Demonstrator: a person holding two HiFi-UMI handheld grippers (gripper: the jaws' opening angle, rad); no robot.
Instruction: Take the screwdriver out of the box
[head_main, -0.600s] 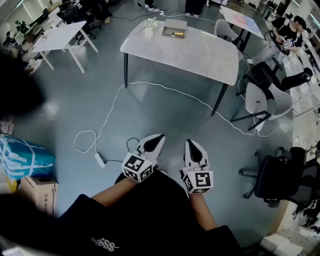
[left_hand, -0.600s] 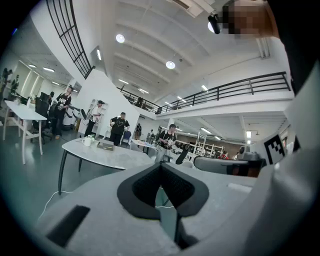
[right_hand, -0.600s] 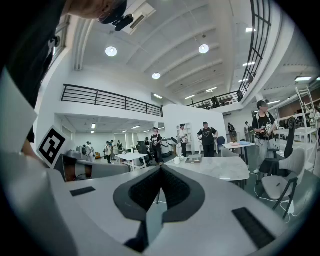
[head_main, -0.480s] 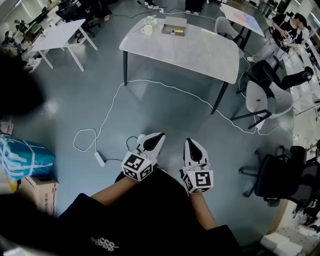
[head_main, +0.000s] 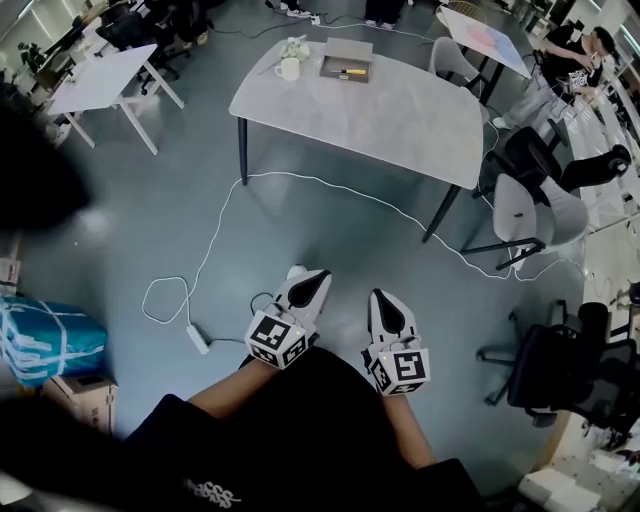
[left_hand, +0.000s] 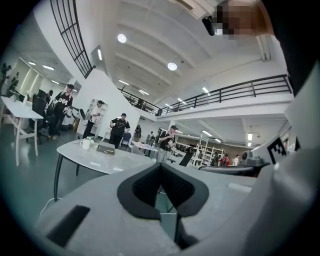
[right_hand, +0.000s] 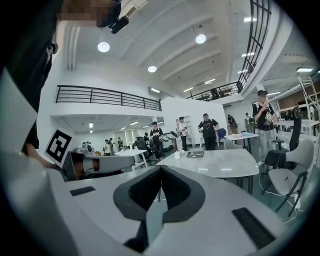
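Note:
A shallow grey box lies on the far side of a grey table, with a yellow-handled screwdriver in it. The same box shows small and distant in the left gripper view and the right gripper view. Both grippers are held low in front of the person, well short of the table. My left gripper and right gripper are shut and hold nothing; the tips meet in both gripper views.
A white mug stands on the table left of the box. A white cable and power strip lie on the floor between me and the table. Office chairs stand at the right, a white desk at the far left, and several people stand beyond the table.
The table sits slightly lower and larger in the head view, and both grippers sit a little lower in frame. Both grippers stay shut.

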